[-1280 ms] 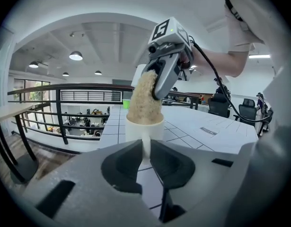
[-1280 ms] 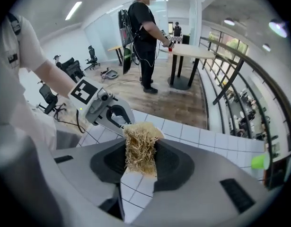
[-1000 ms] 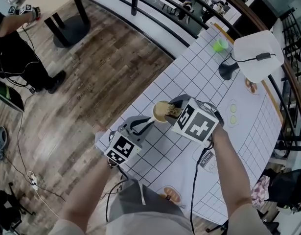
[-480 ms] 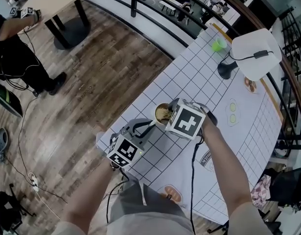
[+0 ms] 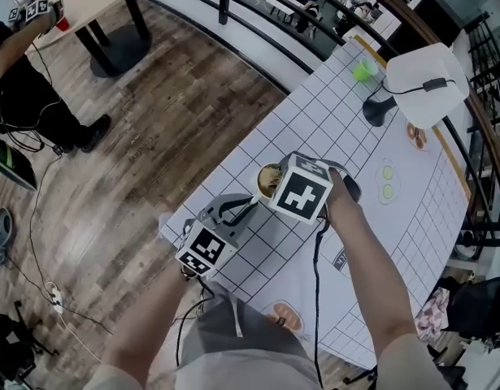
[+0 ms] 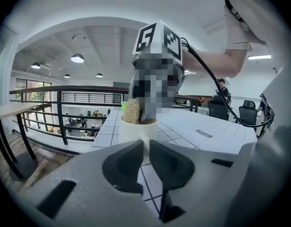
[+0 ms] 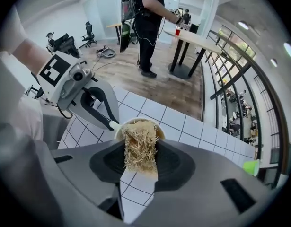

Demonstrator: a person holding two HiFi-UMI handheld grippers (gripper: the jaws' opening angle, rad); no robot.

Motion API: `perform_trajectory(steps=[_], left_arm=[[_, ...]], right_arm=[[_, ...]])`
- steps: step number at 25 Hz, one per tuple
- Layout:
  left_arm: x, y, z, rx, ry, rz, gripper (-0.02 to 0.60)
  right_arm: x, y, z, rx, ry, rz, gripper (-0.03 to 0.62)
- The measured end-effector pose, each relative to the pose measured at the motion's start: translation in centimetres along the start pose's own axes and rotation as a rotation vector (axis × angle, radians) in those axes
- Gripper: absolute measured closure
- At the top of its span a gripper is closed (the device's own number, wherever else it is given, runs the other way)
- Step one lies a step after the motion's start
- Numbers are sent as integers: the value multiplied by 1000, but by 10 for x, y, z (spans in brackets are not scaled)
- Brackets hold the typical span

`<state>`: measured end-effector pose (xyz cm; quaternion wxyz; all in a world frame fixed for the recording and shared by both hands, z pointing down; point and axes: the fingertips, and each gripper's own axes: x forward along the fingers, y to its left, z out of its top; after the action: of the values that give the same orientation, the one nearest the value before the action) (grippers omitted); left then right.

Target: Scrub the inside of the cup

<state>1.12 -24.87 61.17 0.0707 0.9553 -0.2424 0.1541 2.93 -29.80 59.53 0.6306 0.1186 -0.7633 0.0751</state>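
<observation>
A: What is the biggest thing here?

B: A long table [image 5: 315, 128] under a white cover ruled in a dark grid. It runs from the near side towards the far right, with wood floor [image 5: 168, 120] on its left. At its far end stands a lamp [image 5: 424, 75] with a white shade, and a small green cup [image 5: 364, 73] sits just left of it.

A: Anyone else around?

B: A person in dark clothes [image 5: 22, 80] stands at the far left beside another table.

A: And the two tools?

B: The left gripper [image 6: 146, 148] lies nearly level at the table's near left edge. Its jaws have just been closing, with the handle of the cup [image 6: 136, 129] between them, and the pads pinch that thin white handle. The right gripper [image 7: 140, 155] points steeply down over the cup. Its marker cube [image 5: 300, 197] covers part of the cup in the head view.

A: What does the right one hold?

B: A tan, fibrous scrubber [image 7: 139, 148], clamped between its two pads.

A: Where is the cup?

B: Upright on the cover near the table's left edge, between the two grippers. It is pale and small.

A: And the scrubber's end?

B: It reaches down past the rim into the cup. From the left gripper view a tuft shows above the rim on the left side.
</observation>
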Motion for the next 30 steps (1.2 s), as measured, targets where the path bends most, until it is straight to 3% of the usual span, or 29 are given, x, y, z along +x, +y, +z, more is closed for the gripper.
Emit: perform_trajectory(steps=[4, 7, 12, 19, 22, 30], left_arm=[[1, -2, 1, 2, -5, 0, 532], [2, -5, 1, -15, -3, -1, 532], [0, -5, -5, -36, 7, 20, 532], [-8, 2, 3, -68, 9, 90, 522], [-23, 8, 16, -82, -18, 135, 457], [-75, 8, 83, -103, -113, 215, 470]], right_arm=[[18, 8, -1, 3, 29, 62, 468], [21, 10, -4, 66, 14, 138, 470], [1, 13, -4, 210, -140, 206, 468], [-46, 3, -5, 373, -371, 99, 464], [-68, -1, -6, 393, -445, 25, 462], [-138, 11, -3, 404, -598, -138, 462]])
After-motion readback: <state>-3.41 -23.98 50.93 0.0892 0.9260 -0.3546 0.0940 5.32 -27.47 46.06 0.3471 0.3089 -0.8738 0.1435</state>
